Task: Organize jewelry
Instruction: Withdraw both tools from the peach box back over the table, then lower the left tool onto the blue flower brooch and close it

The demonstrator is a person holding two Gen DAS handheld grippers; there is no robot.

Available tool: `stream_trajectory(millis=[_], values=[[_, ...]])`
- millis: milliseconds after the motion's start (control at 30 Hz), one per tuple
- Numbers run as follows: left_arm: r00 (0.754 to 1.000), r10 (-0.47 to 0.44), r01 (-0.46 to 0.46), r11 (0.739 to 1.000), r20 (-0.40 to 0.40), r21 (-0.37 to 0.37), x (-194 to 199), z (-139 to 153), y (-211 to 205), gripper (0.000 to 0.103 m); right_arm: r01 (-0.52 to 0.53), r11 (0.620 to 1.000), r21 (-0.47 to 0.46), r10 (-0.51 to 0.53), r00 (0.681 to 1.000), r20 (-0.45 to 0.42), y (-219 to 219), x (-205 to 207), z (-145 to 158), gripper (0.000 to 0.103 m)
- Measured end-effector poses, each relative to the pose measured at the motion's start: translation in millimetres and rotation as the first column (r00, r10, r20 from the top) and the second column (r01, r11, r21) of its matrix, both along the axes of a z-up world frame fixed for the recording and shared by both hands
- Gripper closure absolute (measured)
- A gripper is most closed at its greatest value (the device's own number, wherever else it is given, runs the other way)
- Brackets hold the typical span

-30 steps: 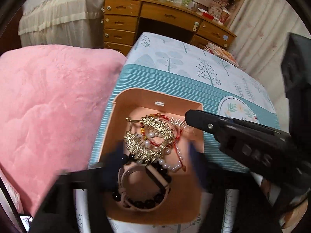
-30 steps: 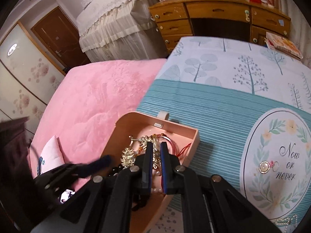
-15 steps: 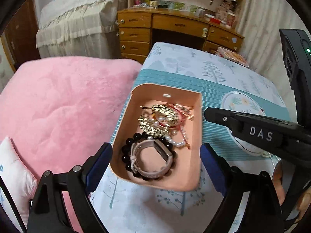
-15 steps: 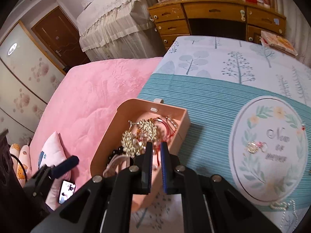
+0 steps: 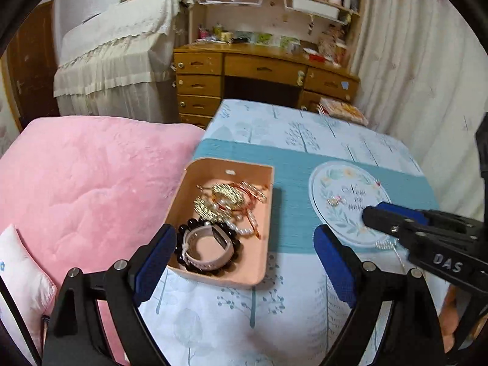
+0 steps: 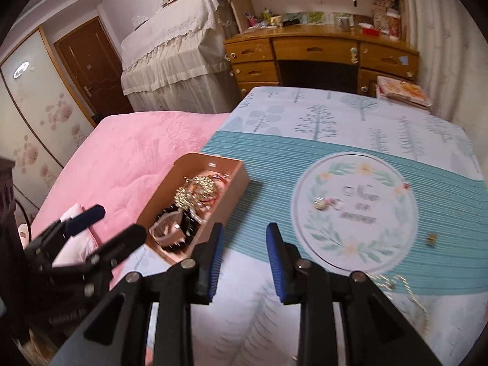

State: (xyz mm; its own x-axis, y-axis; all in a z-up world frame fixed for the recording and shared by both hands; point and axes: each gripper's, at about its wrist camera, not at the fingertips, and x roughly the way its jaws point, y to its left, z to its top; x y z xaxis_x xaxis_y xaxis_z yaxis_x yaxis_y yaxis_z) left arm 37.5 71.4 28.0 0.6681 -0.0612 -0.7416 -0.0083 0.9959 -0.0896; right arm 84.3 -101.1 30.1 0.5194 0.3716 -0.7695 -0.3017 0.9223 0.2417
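A peach jewelry tray [image 5: 265, 213] [image 6: 238, 183] sits at the table's left edge. It holds gold pieces [image 5: 222, 198], a pearl strand, a black bead bracelet [image 5: 186, 235] and a pink watch [image 5: 210, 247]. My left gripper [image 5: 244, 262] is open and empty, pulled back above the tray's near end. My right gripper [image 6: 244, 256] is open and empty, right of the tray; it also shows in the left wrist view [image 5: 372, 213]. A small brooch [image 6: 323, 202] [image 5: 334, 201] lies on the round print. A silver chain [image 6: 396, 283] [image 5: 387, 245] and a tiny gold piece [image 6: 431, 239] lie nearer.
The table has a blue and white tree-print cloth [image 6: 335, 116]. A pink quilted bed [image 5: 91, 183] borders it on the left. A wooden desk [image 5: 262, 70] stands behind the table. A book [image 6: 402, 88] lies at the far right corner. Curtains hang on the right.
Both grippers have pulled back and up from the tray. My right gripper, shut over the tray before, is now open and has moved right. My left gripper stays open.
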Motion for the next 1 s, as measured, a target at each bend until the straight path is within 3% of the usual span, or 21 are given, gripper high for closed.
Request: stream_trajectory(millis=[367, 567, 800, 1000], values=[[0.997, -0.072, 0.069, 0.994, -0.037, -0.080, -15.3, 10.8, -26.6, 0.013, 0.115, 0.993, -0.004, -0.115, 0.993, 0.011, -75.1, -48.6, 13.1, 0.074], [0.986, -0.154, 0.148, 0.985, -0.063, -0.086, -25.7, 9.8, -58.2, 0.013, 0.169, 0.986, -0.007, -0.169, 0.985, 0.015, -113.4, -71.8, 16.5, 0.074], [0.946, -0.307, 0.308, 0.951, -0.106, -0.006, -41.8, -12.0, -116.5, 0.013, 0.214, 0.977, -0.028, -0.214, 0.977, -0.006, -147.6, -88.2, 4.9, 0.074], [0.895, -0.393, 0.404, 0.915, -0.208, 0.010, -44.8, -48.6, -153.2, 0.013, 0.237, 0.971, -0.033, -0.238, 0.971, -0.030, -168.1, -92.3, -17.0, 0.074]])
